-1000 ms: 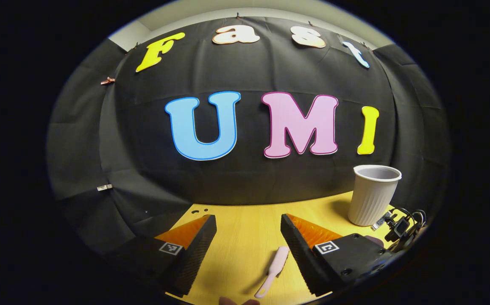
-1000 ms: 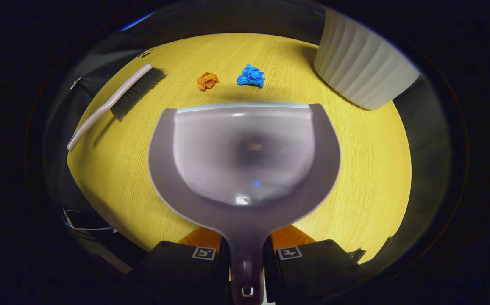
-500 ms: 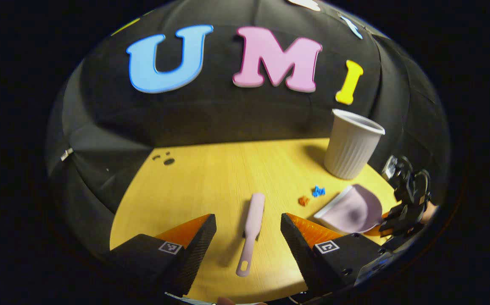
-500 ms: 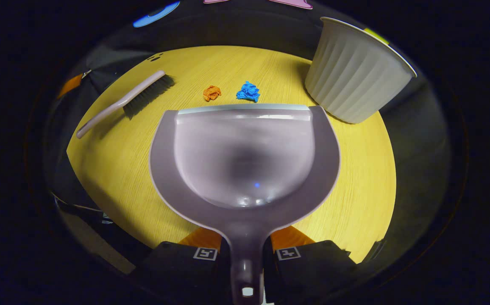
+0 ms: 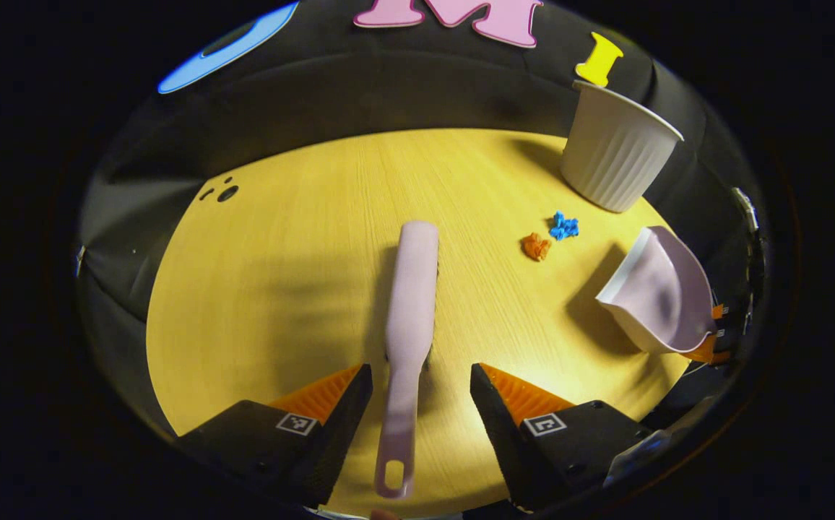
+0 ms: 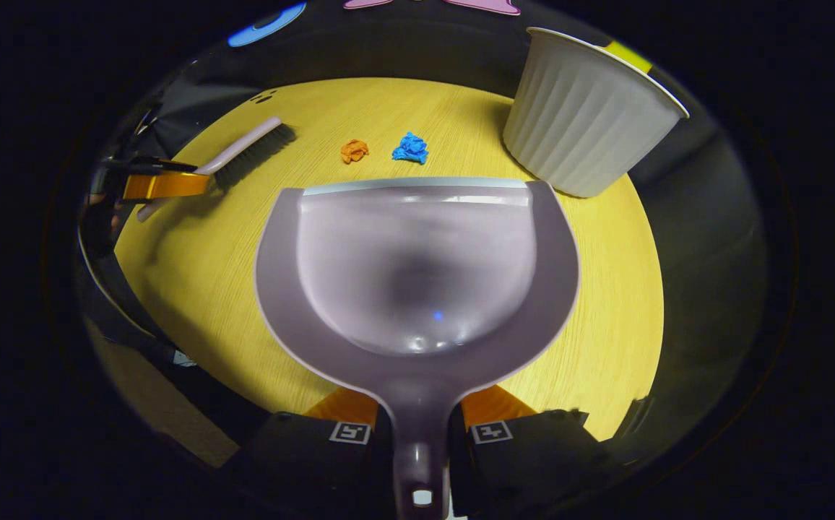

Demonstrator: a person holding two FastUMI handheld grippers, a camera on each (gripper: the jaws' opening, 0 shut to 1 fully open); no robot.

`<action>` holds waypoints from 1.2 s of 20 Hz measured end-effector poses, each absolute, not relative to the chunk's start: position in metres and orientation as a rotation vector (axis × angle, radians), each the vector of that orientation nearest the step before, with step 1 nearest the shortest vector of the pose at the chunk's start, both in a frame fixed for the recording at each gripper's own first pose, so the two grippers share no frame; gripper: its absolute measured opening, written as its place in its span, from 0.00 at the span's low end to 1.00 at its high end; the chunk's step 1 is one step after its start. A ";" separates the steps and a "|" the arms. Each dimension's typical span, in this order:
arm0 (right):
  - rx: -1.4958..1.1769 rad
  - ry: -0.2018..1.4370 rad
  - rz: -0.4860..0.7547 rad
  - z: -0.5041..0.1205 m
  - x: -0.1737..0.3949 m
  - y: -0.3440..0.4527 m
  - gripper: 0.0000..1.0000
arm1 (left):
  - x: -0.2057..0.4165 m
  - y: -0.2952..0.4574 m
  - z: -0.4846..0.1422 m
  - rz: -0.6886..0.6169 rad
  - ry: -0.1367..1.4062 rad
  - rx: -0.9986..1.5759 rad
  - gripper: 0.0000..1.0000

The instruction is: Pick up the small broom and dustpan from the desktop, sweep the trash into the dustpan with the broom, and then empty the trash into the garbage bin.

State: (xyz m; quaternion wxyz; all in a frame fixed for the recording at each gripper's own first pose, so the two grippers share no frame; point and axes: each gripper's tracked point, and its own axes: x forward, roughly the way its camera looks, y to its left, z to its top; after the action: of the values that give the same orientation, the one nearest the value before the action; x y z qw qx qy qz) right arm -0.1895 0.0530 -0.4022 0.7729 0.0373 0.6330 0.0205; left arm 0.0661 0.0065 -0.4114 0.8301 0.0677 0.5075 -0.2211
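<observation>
On desktop (image 5: 280, 274), broom (image 5: 410, 303) between open left tool (image 5: 417, 390), unlabelled

I count one small broom (image 5: 412, 310) lying on the one yellow desktop (image 5: 295, 253), one dustpan (image 5: 659, 292) out at about three o'clock in my left gripper view, and one ribbed white bin (image 5: 616, 162) at about one o'clock. The trash comes to two crumpled scraps, one orange (image 5: 535, 246) and one blue (image 5: 564, 226), lying just beside each other. In my right gripper view I get the same tally: one broom at ten o'clock, one dustpan, one bin at one o'clock and two scraps at twelve o'clock.
</observation>
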 end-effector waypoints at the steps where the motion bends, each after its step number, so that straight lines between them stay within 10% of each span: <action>1: 0.085 1.375 0.044 -0.402 -0.191 0.054 0.32 | 0.067 0.005 -0.420 -0.470 1.096 0.160 0.88; 10: 0.132 1.388 0.027 -0.399 -0.193 0.046 0.35 | 0.082 0.004 -0.450 -0.474 1.158 0.217 0.61; 14: 0.137 1.408 0.070 -0.395 -0.191 0.042 0.32 | 0.086 0.004 -0.447 -0.493 1.148 0.263 0.29; 24: 0.040 1.557 0.275 -0.408 -0.183 0.028 0.35 | 0.137 -0.089 -0.415 -0.685 1.040 0.342 0.27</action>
State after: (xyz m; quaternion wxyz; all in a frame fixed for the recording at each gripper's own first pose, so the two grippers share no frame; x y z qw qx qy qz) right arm -0.1827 0.0278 -0.4081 0.7032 0.0178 0.6999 0.1238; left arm 0.1368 -0.0888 -0.4148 0.7987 0.1593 0.4845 -0.3193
